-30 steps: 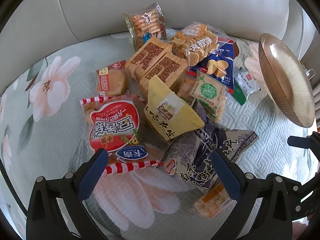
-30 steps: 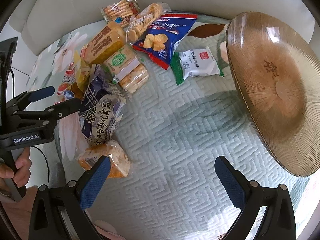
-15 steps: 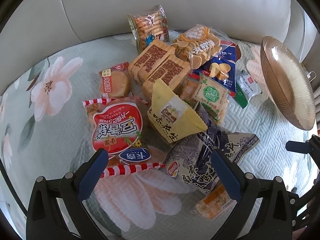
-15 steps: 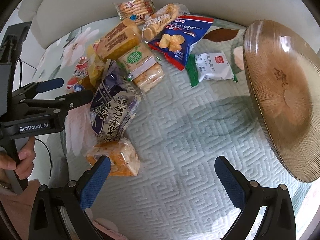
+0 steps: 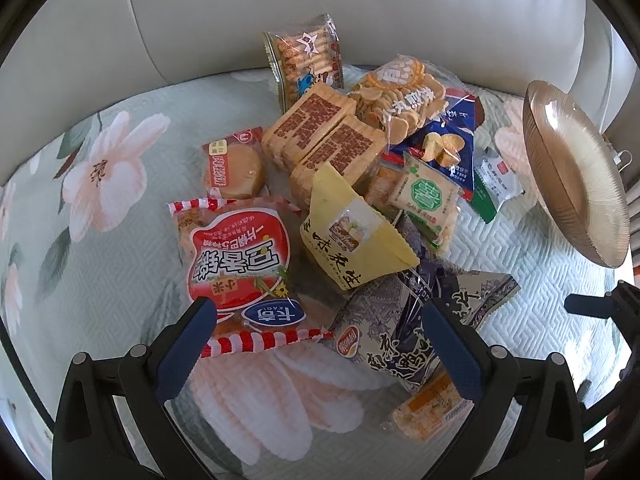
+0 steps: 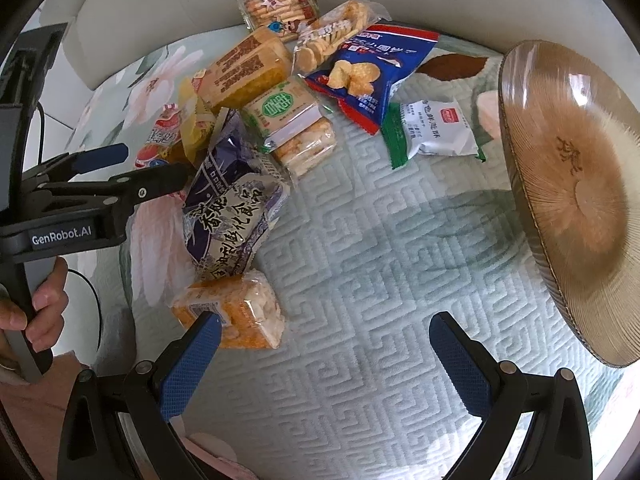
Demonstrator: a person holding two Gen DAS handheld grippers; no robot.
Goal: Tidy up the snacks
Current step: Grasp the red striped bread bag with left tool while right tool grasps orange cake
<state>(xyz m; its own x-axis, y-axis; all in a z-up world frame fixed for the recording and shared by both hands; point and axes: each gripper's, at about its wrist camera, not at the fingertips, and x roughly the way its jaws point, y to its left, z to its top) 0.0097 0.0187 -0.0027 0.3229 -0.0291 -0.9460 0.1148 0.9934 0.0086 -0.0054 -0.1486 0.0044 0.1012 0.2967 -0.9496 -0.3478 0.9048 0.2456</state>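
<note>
Right gripper (image 6: 325, 354): jaws wide apart, nothing held. The orange clear-wrapped rice cracker pack (image 6: 236, 316) lies touching its left fingertip, long axis running crosswise. Left gripper (image 5: 318, 334) also spread and empty, over the pile, farther from it. Ribbed amber glass plate (image 6: 576, 200) ahead-right holds nothing.

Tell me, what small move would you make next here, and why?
Probably ease the right gripper forward and left to close on the orange snack pack. Both grippers are open and empty, the left gripper hovering over the pile. That pack lies alone at the pile's near edge, right by the right gripper's left finger. The plate holds nothing yet.
</note>
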